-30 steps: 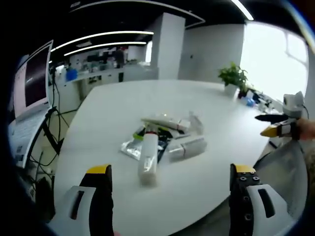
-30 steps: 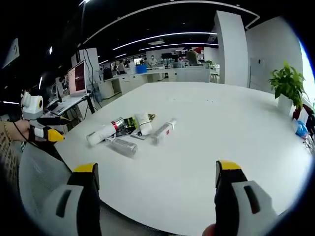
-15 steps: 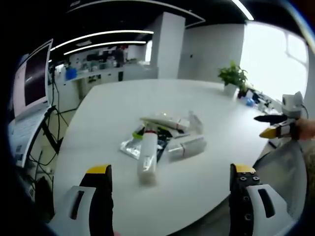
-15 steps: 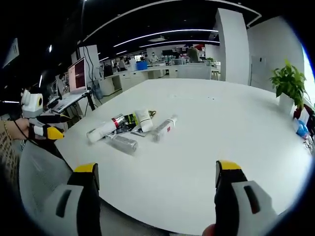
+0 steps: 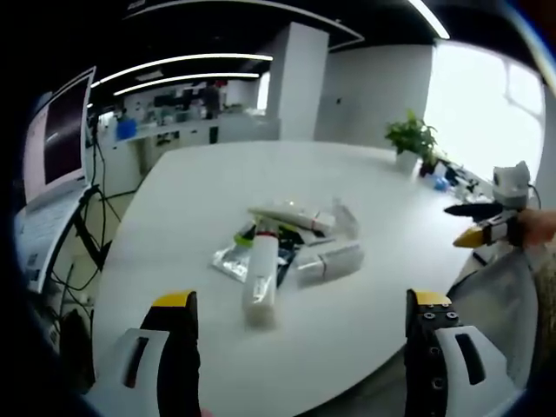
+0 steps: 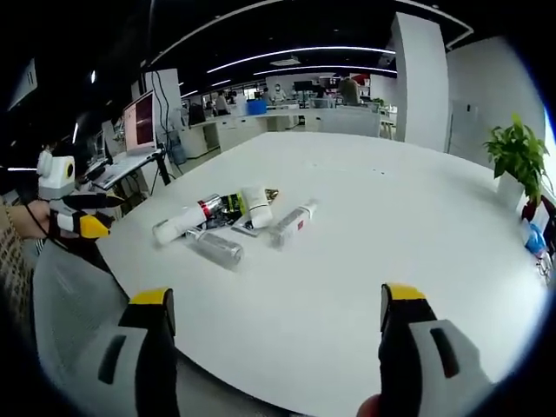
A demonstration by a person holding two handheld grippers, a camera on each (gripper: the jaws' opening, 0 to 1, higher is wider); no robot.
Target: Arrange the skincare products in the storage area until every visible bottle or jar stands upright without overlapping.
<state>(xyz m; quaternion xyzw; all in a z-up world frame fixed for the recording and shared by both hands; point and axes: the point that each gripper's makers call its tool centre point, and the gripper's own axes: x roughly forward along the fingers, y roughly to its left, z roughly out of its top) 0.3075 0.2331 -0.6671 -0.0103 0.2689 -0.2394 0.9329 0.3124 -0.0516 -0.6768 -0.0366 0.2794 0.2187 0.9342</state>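
Several skincare items lay flat in a loose heap near the desk's [image 5: 191,200] near edge, none upright: a white tube [image 5: 261,278], a clear bottle [image 5: 330,261] just beside it, and a silver packet [image 5: 228,259] under them. We held the left gripper [image 5: 300,306] and the right gripper [image 6: 276,301] with jaws wide, empty, short of the heap. A potted plant [image 5: 411,136] stood at the far edge.
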